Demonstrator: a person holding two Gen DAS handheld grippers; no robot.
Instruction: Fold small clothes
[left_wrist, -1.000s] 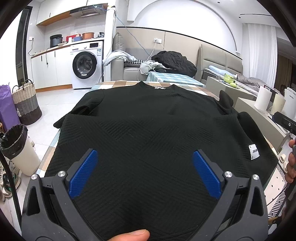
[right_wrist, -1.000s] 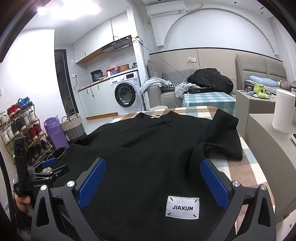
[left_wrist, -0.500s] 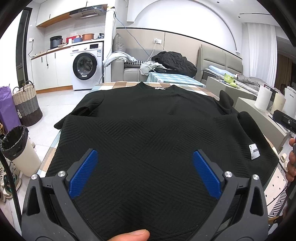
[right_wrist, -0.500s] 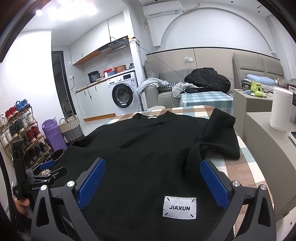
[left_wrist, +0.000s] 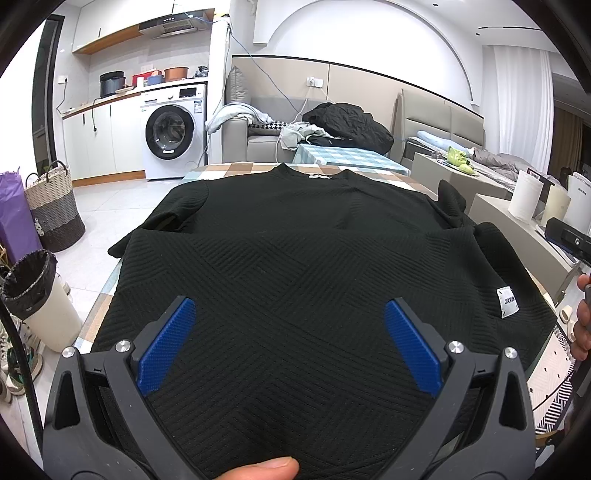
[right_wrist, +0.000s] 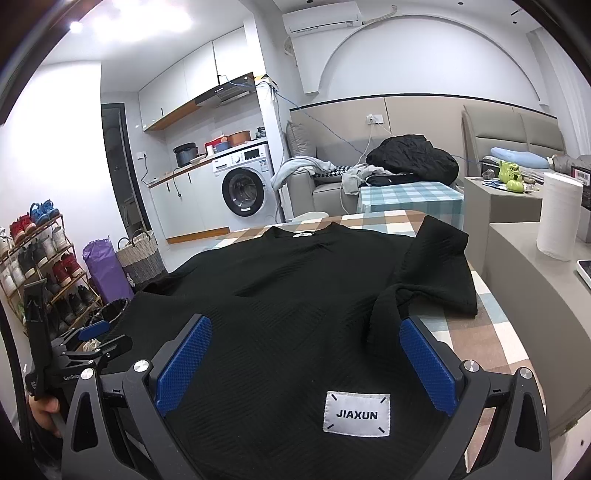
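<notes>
A black textured sweater lies spread on a table with a checked cloth, neckline at the far end. Its lower part is folded up over the chest along a crosswise edge. A white JIAXUN label sits near the hem on the right. The right sleeve lies bunched over the table's right side. My left gripper hovers open over the near hem, blue pads wide apart, nothing between them. My right gripper is open above the label corner. The left gripper also shows at that view's left edge.
A bin with a black liner and woven baskets stand on the floor to the left. A grey counter with paper rolls borders the table's right side. A shoe rack is far left; a sofa with clothes lies behind.
The right wrist view has drifted slightly, the room sliding a little left. Both grippers stay open and the sweater lies as before.
</notes>
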